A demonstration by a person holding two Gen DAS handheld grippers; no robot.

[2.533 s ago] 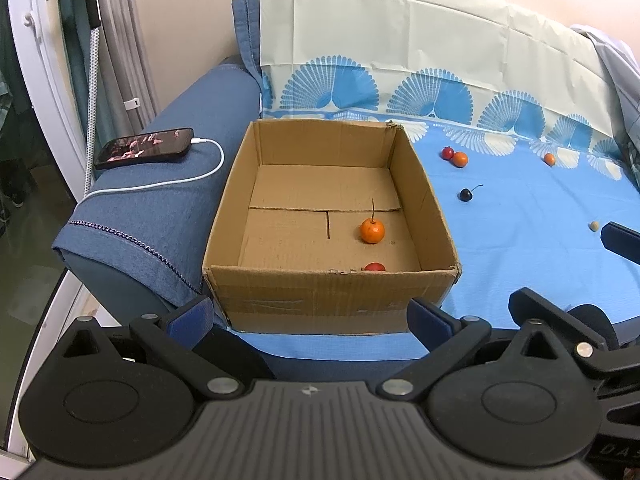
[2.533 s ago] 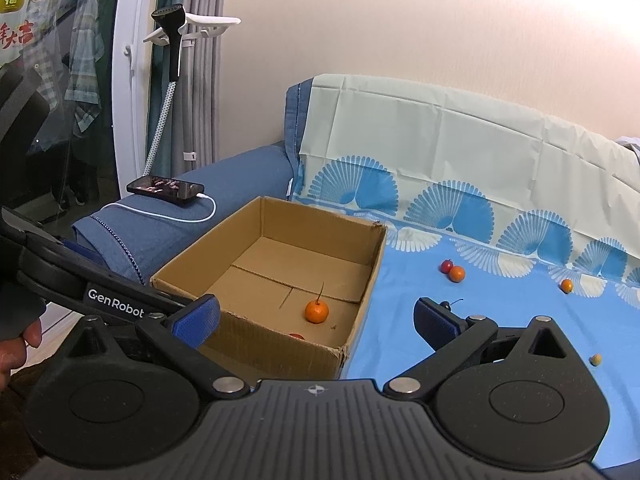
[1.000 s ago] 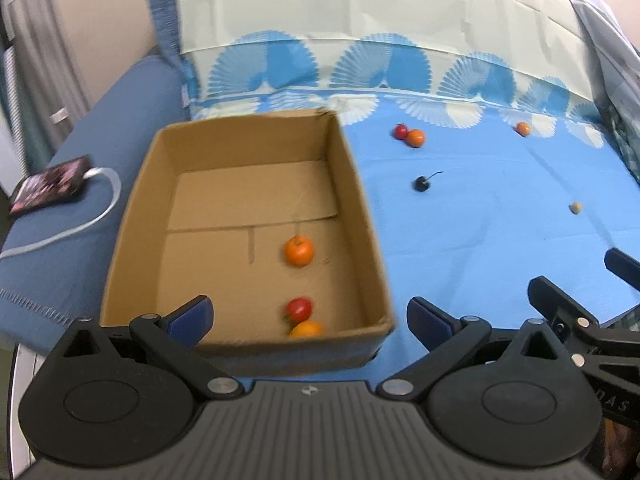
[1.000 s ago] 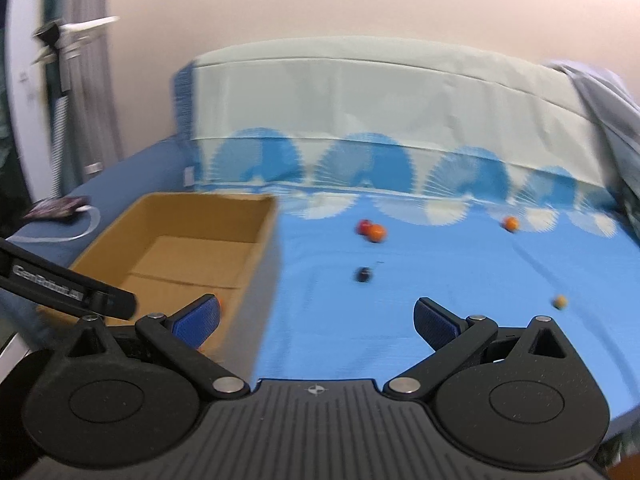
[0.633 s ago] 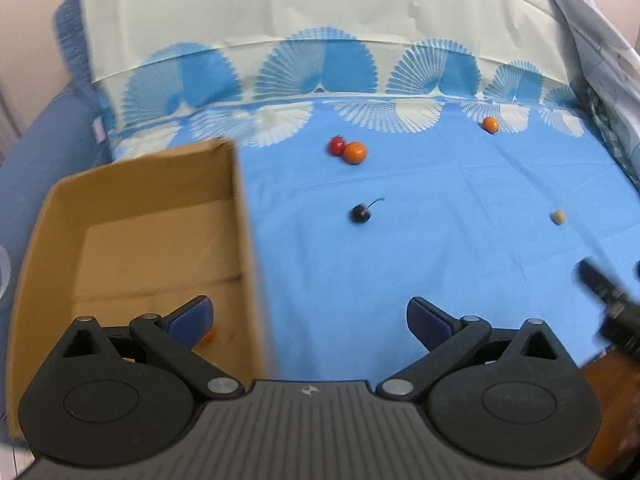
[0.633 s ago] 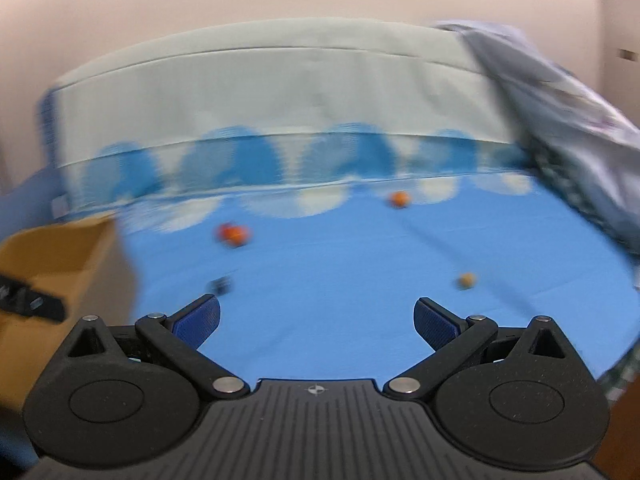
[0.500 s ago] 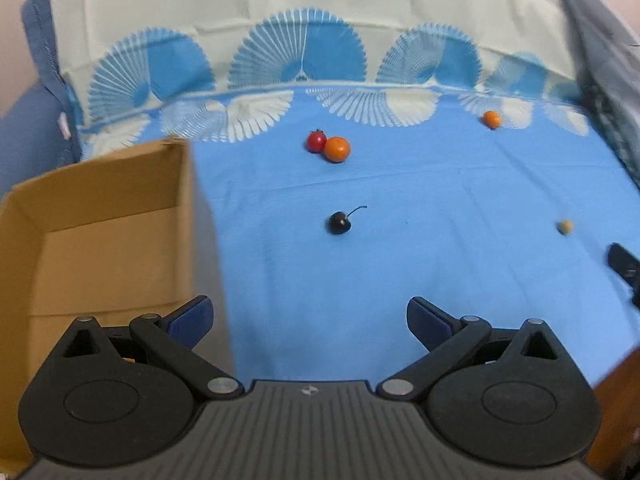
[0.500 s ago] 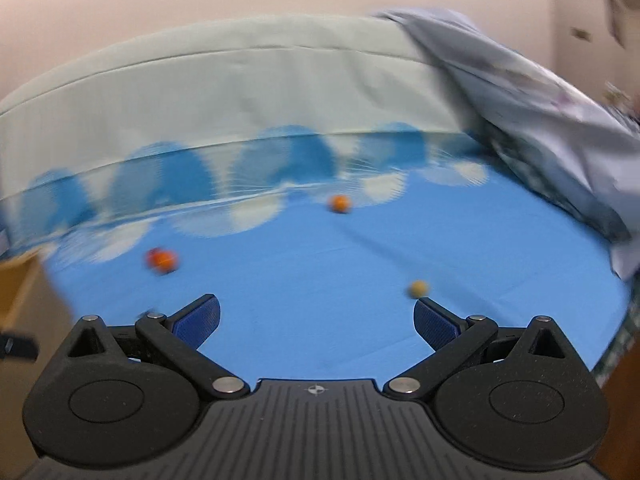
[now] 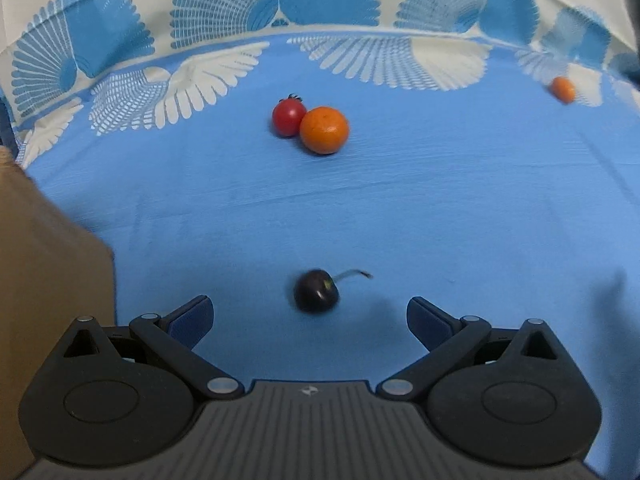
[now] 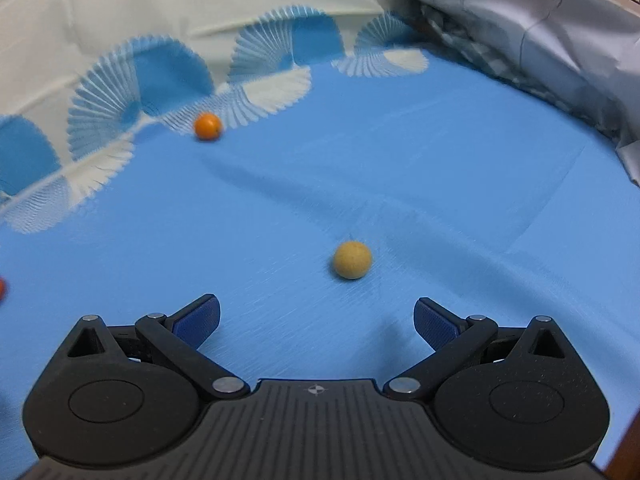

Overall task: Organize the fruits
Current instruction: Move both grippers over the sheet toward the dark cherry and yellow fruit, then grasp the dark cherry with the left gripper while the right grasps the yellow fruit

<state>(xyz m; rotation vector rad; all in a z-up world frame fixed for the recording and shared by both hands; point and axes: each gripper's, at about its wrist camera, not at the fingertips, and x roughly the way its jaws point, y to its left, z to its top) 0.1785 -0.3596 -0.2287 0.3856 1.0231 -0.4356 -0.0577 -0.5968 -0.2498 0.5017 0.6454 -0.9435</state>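
On my left-wrist view the brown wall of the cardboard box (image 9: 52, 280) fills the far left edge, standing on the blue sheet (image 9: 440, 220) that covers the bed. My left gripper (image 9: 310, 322) has its fingers (image 9: 192, 318) spread wide and released, with nothing between them. A dark cherry (image 9: 316, 291) with a short stem lies on the sheet just ahead of the gap between the fingers, roughly centred and not touching either one. Farther back, a red cherry tomato (image 9: 288, 116) and a larger orange fruit (image 9: 324, 130) sit touching each other, the tomato on the left. Well off to the right, near the fan-patterned border of the sheet, is a small orange fruit (image 9: 563, 90), slightly blurred. On my right-wrist view, a sliver of something orange-red shows at the far left edge, too cut off to identify. The small orange fruit (image 10: 208, 126) appears here at upper left, at the foot of the white fan pattern. My right gripper (image 10: 316, 320) also has its fingers (image 10: 436, 326) fully apart and holds nothing. A pale yellow-tan round fruit (image 10: 352, 260) rests on the sheet ahead of the gap, a little right of centre, apart from both fingers. A rumpled grey blanket (image 10: 540, 28) is heaped along the upper right edge of the sheet.
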